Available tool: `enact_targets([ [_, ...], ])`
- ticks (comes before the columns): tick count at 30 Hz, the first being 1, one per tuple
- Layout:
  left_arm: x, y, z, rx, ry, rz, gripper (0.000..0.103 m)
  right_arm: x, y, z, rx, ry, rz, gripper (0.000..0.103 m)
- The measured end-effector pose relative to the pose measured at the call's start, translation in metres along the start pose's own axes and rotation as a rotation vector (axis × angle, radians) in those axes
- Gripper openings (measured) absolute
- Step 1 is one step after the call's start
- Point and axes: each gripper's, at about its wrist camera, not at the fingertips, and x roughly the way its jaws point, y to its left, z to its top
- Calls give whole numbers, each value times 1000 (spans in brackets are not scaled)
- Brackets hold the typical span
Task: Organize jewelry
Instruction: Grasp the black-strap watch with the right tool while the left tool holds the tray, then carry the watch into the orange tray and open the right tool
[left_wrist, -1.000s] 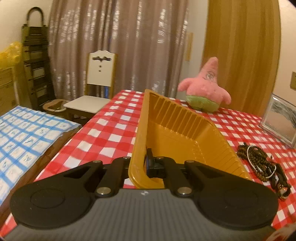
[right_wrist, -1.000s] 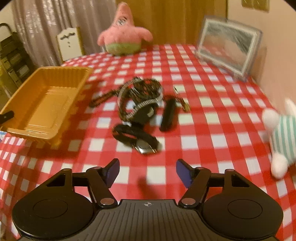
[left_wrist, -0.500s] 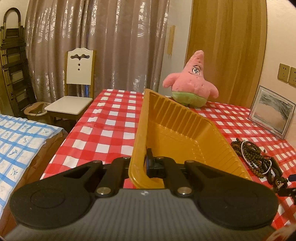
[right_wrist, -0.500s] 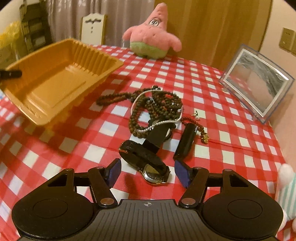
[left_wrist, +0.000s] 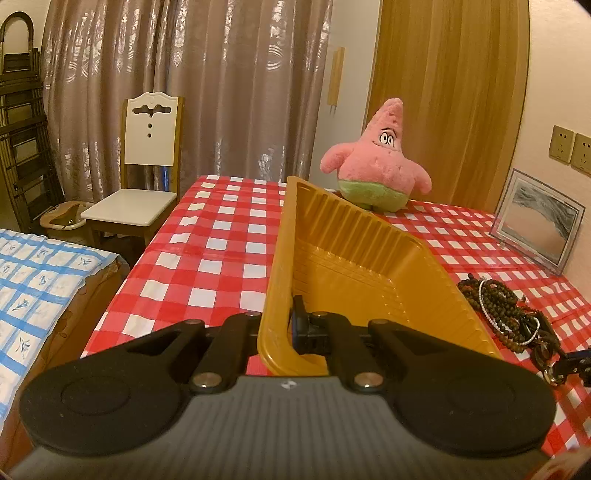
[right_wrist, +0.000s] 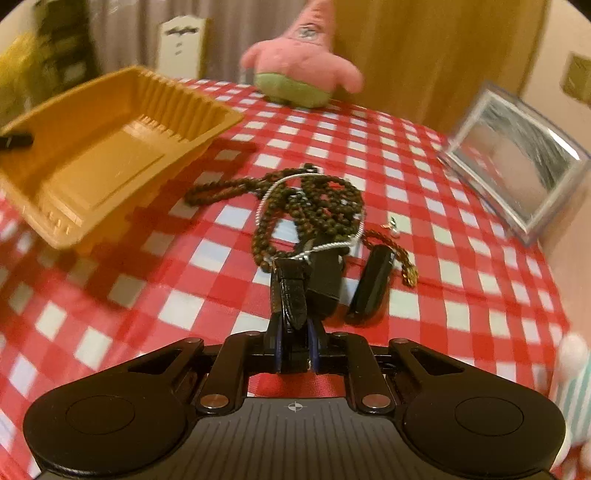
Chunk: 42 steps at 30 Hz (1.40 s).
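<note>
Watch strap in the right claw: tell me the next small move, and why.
Probably lift the watch strap gently. The right claw is closing on it, but the beads and silver chain lie over its far end, and the tray waits empty.

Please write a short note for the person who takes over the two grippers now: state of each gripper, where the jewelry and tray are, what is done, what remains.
Left gripper: shut on the rim of the ribbed yellow plastic tray, holding it tilted off the red checked tablecloth.
Right gripper: jaws closing on the black leather watch strap, which is between them.
Still on the cloth: brown bead strands, thin silver chain, black oblong case.
Done: nothing is in the tray.
Left: move the watch, then the rest, into the tray.
</note>
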Motion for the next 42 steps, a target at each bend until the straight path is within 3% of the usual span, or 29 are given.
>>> enact_targets([
  [10, 1, -1, 1, 6, 2, -7, 4, -23, -8, 25, 291, -16, 98, 14],
  [18, 2, 1, 2, 6, 5, -13, 4, -35, -1, 59, 482, -56, 286, 14],
  [28, 5, 2, 2, 11, 17, -23, 4, -5, 49, 84, 506, -11, 402, 14],
  [37, 7, 2, 0, 11, 31, -41, 4, 23, 78, 81, 489, 61, 367, 14],
  [39, 7, 2, 0, 14, 33, -47, 5, 22, 80, 82, 484, 55, 375, 16],
  [42, 8, 3, 0, 10, 38, -50, 5, 11, 80, 84, 462, 8, 369, 44],
])
